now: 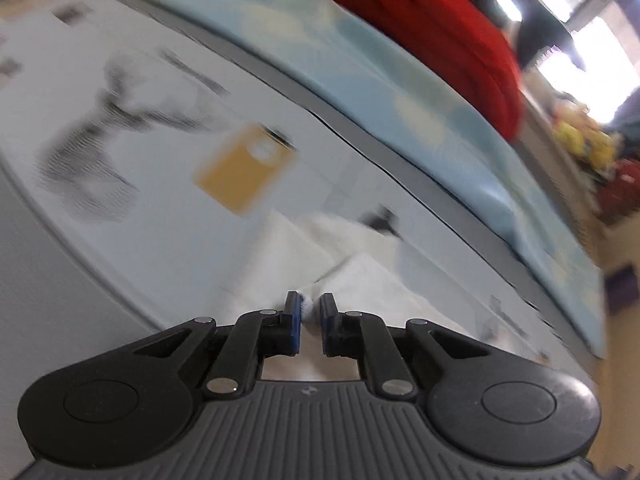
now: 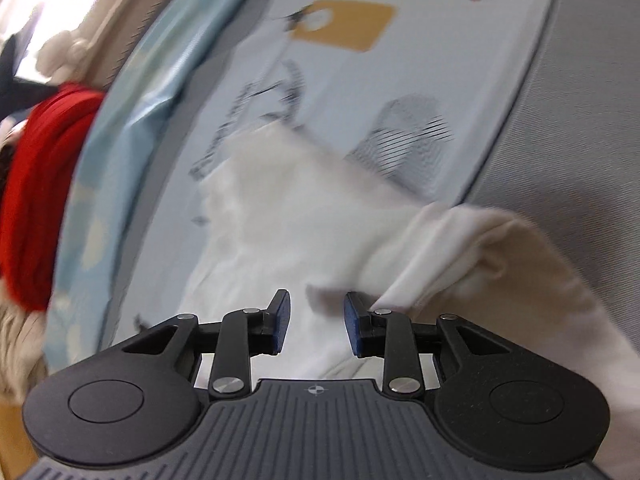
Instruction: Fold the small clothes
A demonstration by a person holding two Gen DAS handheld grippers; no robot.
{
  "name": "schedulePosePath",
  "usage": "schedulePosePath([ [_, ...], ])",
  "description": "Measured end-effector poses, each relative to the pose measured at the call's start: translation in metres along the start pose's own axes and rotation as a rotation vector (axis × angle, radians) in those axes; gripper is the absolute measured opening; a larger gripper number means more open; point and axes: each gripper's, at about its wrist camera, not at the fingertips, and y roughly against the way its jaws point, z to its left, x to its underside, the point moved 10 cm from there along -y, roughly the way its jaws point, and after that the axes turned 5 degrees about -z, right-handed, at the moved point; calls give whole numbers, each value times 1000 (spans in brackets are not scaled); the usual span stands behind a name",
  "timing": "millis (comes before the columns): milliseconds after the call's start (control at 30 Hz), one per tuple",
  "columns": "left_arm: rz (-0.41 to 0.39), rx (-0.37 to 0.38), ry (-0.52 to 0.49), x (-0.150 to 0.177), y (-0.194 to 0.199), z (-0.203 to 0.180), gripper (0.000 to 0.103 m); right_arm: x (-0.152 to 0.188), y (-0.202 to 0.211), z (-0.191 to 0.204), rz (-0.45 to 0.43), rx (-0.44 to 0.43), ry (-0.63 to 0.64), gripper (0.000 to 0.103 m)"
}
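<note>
A small white garment (image 2: 288,216) lies crumpled on a pale printed mat (image 2: 460,80). In the right wrist view it spreads from the middle toward the lower right, where one part (image 2: 500,256) is bunched up. My right gripper (image 2: 316,312) hovers over it, open; a fold of cloth sits between the pads without touching them. In the left wrist view the white garment (image 1: 360,276) lies just ahead of my left gripper (image 1: 309,308). Its blue pads are nearly together and pinch a small nub of the white cloth.
The mat carries a yellow tag print (image 1: 244,168) and grey line drawings (image 1: 92,152). Beyond its grey border lies a light blue sheet (image 1: 400,92) with a red garment (image 1: 432,28) piled on it. Blurred toys and clutter (image 1: 588,144) stand at the far right.
</note>
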Motion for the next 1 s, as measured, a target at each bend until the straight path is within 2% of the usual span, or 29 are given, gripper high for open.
schedulePosePath([
  [100, -10, -129, 31, -4, 9, 32, 13, -11, -1, -14, -28, 40, -33, 30],
  [133, -14, -147, 33, -6, 9, 37, 13, -15, 0, -19, -40, 48, -48, 29],
  [233, -63, -160, -13, -14, 13, 31, 13, -22, 6, -30, -64, 65, -78, 29],
  [300, -80, -98, -47, -15, 13, 16, 14, -23, 9, -25, -78, 71, -70, 29],
  [367, -25, -21, -91, -3, 5, 4, 20, -26, 11, -24, -102, 80, -50, 29],
  [467, 139, 53, -124, 26, -23, -5, 22, -43, 17, -28, -187, 125, -17, 28],
  [533, 271, 21, -65, 47, -44, 11, 23, -56, 27, -35, -255, 201, 11, 32],
  [567, 310, 2, -34, 54, -50, 21, 19, -60, 30, -38, -274, 218, 12, 32],
  [600, 316, 8, -4, 54, -52, 26, 17, -62, 33, -38, -281, 209, 9, 32],
  [667, 302, 23, 23, 46, -48, 27, 19, -60, 37, -27, -276, 147, 16, 32],
  [767, 163, 36, -18, 18, -38, 21, 25, -45, 38, 7, -252, 29, 112, 32],
  [867, 97, 6, 12, 2, -41, 31, 25, -20, 18, 30, -127, -62, 179, 35],
  [900, 93, 1, 29, -1, -44, 35, 25, -12, 9, 27, -73, -57, 170, 35],
  [967, 95, 5, 49, -7, -51, 40, 25, -4, -8, 2, -2, 65, 132, 34],
  [1000, 106, 13, 60, -6, -53, 41, 25, -3, -12, -12, 8, 110, 99, 27],
])
